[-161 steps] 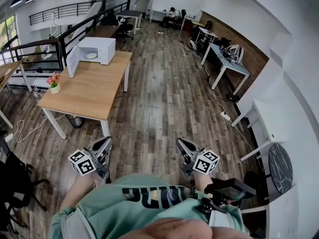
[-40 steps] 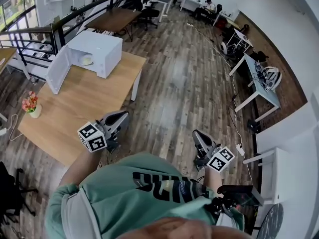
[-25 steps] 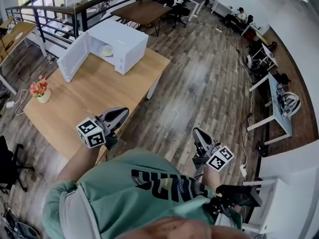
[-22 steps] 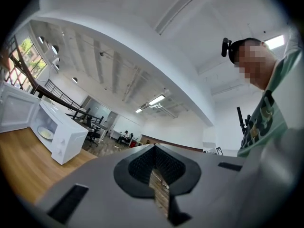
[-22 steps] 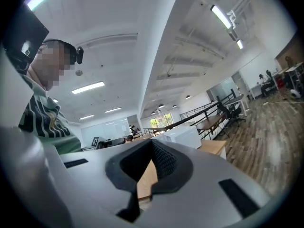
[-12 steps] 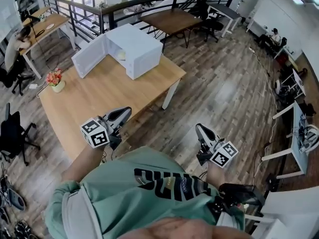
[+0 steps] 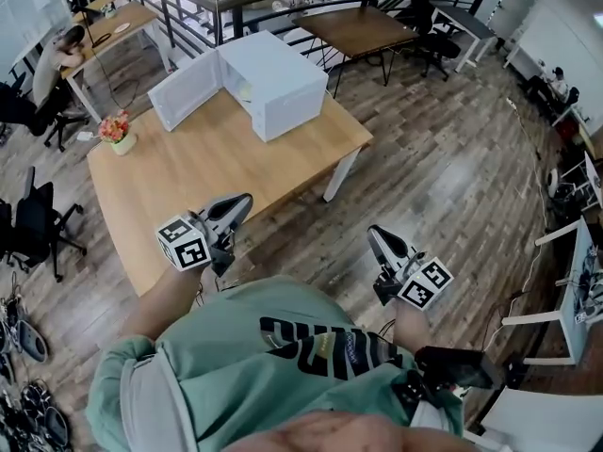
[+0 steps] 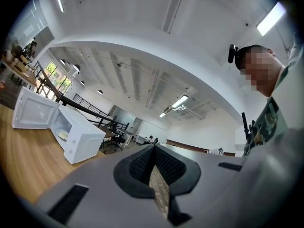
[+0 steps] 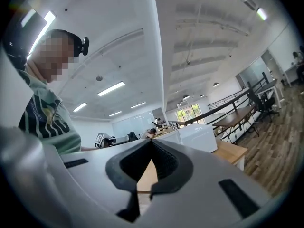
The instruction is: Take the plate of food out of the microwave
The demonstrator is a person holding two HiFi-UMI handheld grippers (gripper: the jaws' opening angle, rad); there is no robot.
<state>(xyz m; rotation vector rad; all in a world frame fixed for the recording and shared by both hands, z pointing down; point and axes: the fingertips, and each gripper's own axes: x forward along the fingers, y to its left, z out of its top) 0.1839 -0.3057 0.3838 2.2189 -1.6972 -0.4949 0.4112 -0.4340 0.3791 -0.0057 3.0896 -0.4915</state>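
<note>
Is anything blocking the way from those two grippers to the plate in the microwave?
Nothing visible. The microwave has its door open, the plate shows inside, and only floor and bare table lie between it and the left gripper and right gripper.

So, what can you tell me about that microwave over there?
The microwave is a plain white box standing at the far end of the wooden table. Its door is swung wide open, and a pale plate sits inside. Nothing but the table touches it.
</note>
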